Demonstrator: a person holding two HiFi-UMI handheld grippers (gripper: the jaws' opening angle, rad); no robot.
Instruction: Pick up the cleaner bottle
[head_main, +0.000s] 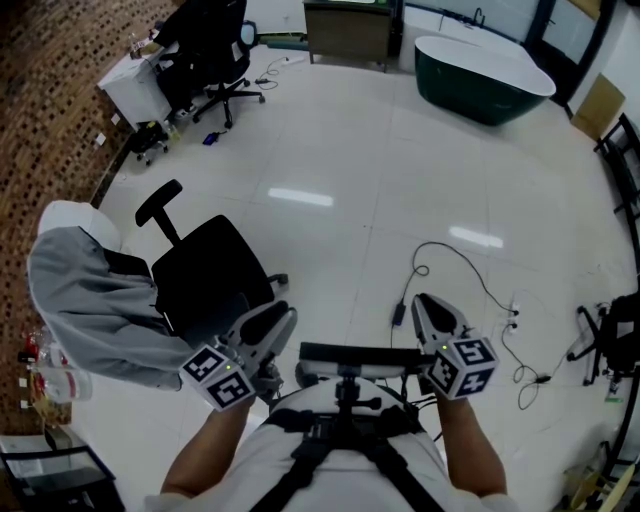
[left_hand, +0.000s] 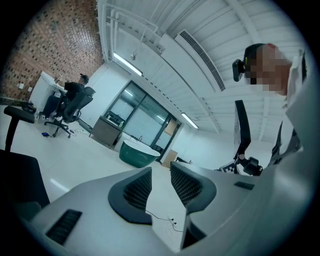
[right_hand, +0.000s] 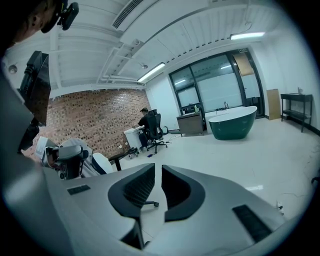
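Observation:
No cleaner bottle can be made out for certain; some small bottles (head_main: 48, 383) stand at the lower left edge of the head view, too small to identify. My left gripper (head_main: 278, 312) is held at waist height and points level, jaws a little apart with nothing between them (left_hand: 160, 170). My right gripper (head_main: 428, 300) is tilted slightly downward toward the floor; its jaws stand a narrow gap apart with only floor showing through (right_hand: 158, 167). Both grippers hold nothing.
A black office chair (head_main: 205, 268) stands just ahead on my left, next to a seat draped with a grey jacket (head_main: 95, 305). Cables and a power strip (head_main: 505, 318) lie on the white floor at right. A dark green bathtub (head_main: 485, 65) and a desk with a seated person (head_main: 195, 45) are far off.

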